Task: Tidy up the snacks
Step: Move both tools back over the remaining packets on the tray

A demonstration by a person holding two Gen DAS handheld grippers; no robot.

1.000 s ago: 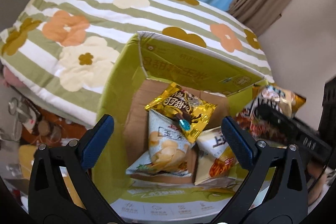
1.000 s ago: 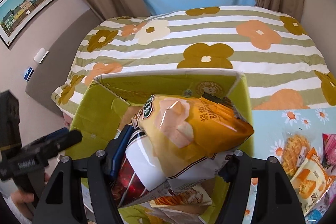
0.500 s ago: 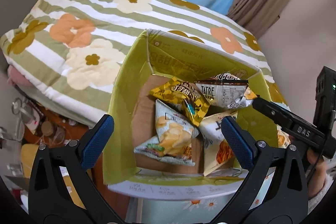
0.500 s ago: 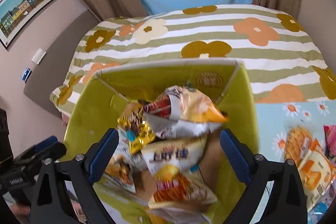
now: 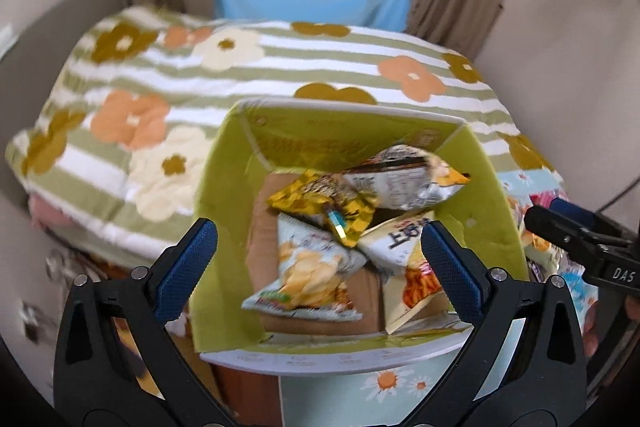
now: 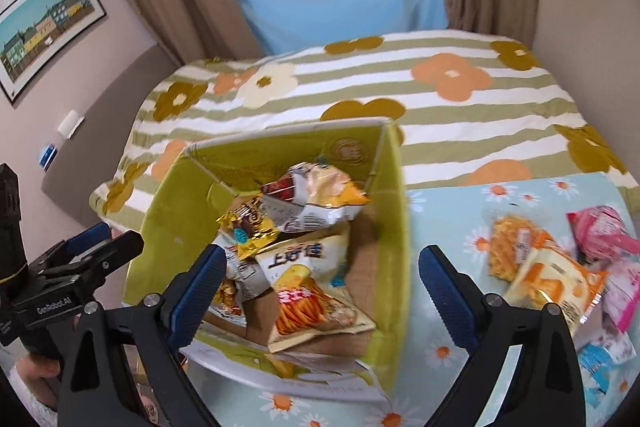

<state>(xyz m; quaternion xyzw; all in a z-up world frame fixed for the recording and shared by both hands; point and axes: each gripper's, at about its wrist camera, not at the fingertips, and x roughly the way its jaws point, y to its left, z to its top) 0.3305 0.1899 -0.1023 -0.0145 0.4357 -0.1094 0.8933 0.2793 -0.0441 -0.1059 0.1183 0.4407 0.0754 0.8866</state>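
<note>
Right tool [image 6: 322, 283] jaws have just been opening — now wide, empty; left tool [image 5: 320, 255] wide, empty. Snack bags [image 6: 540, 267] wait on the tabletop [image 6: 440, 351] beside the green box [image 6: 394, 211]. Judged light, crinkly, slippery, crushable — pinch a sealed edge.

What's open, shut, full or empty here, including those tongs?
Green box: flaps open, partly filled with snack bags.
Orange-white bag: lying on top inside.
Left tongs: open, empty.
Right tongs: open, empty.
Loose snacks: on the daisy cloth, not boxed yet.
</note>
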